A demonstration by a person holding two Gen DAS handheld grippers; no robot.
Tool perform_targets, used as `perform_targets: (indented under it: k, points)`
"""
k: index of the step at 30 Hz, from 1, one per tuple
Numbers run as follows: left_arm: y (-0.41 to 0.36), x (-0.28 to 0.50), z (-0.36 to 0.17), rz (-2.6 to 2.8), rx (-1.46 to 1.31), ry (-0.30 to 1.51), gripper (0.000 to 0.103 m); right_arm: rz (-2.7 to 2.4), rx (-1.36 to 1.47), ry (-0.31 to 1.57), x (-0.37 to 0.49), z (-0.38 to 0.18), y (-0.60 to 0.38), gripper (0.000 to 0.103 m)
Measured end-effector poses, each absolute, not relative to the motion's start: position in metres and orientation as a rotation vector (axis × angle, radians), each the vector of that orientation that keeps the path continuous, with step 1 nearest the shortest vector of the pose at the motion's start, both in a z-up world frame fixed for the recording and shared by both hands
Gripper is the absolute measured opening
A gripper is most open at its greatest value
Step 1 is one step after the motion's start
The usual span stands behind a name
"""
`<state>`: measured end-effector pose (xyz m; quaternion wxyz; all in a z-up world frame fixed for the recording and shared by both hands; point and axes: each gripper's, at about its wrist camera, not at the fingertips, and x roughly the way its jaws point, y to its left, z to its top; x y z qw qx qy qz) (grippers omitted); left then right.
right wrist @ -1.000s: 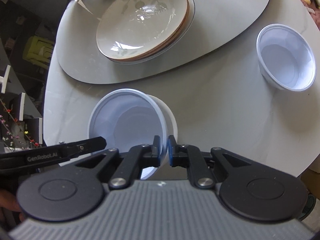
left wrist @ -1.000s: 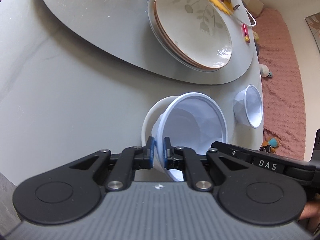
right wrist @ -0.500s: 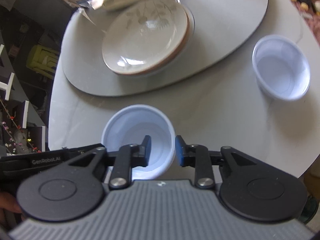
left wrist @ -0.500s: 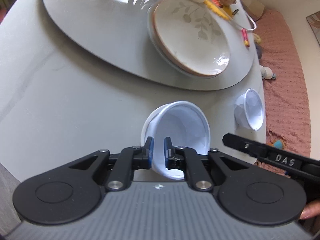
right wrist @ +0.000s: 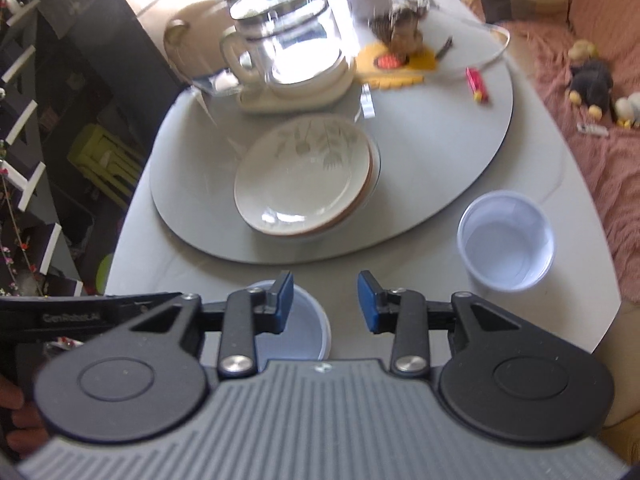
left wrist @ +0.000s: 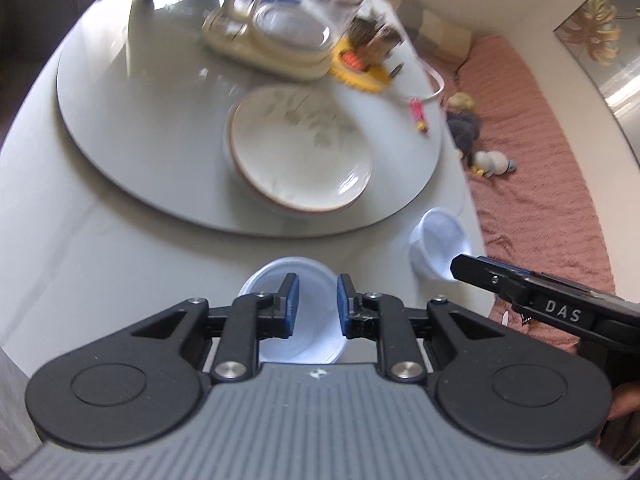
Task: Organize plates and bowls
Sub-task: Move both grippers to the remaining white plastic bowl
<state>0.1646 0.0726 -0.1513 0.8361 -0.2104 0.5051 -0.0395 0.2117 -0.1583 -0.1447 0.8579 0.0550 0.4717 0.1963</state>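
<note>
The right claw (left wrist: 468, 266), entering the left view at 3 o'clock, is showing "DAS" in pale letters on its black arm. In the right view the left claw's arm at 9 o'clock is showing blurred lettering that seems to read "GenRobot.AI". The left claw (left wrist: 313, 304) is opening, its blue pads standing apart over the near bowl (left wrist: 296, 344) and pressing on nothing. The right claw (right wrist: 325, 300) is gaping wider, holding nothing.

The near bowl, thin white plastic and round, is sitting on the smooth grey worktop (right wrist: 400, 276) at 6 o'clock. A second bowl (right wrist: 506, 246) of the same kind is sitting at 3 o'clock. The plates (right wrist: 302, 178), glazed cream with a leaf print and brown rim, are sitting stacked on the round grey turntable (right wrist: 440, 148) at centre. A glass kettle (right wrist: 284, 46) is standing at 12 o'clock.
</note>
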Motion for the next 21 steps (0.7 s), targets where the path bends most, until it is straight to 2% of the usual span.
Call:
perform_targets:
  k: [10, 21]
  points:
    - [0.045, 0.156, -0.104, -0.081, -0.389, 0.972, 0.023, 0.39, 0.128, 0.897, 0.204, -0.121, -0.186, 0.038]
    - [0.004, 0.154, -0.092, -0.083, -0.34, 0.952, 0.023, 0.411, 0.113, 0.883, 0.2, -0.114, -0.208, 0.038]
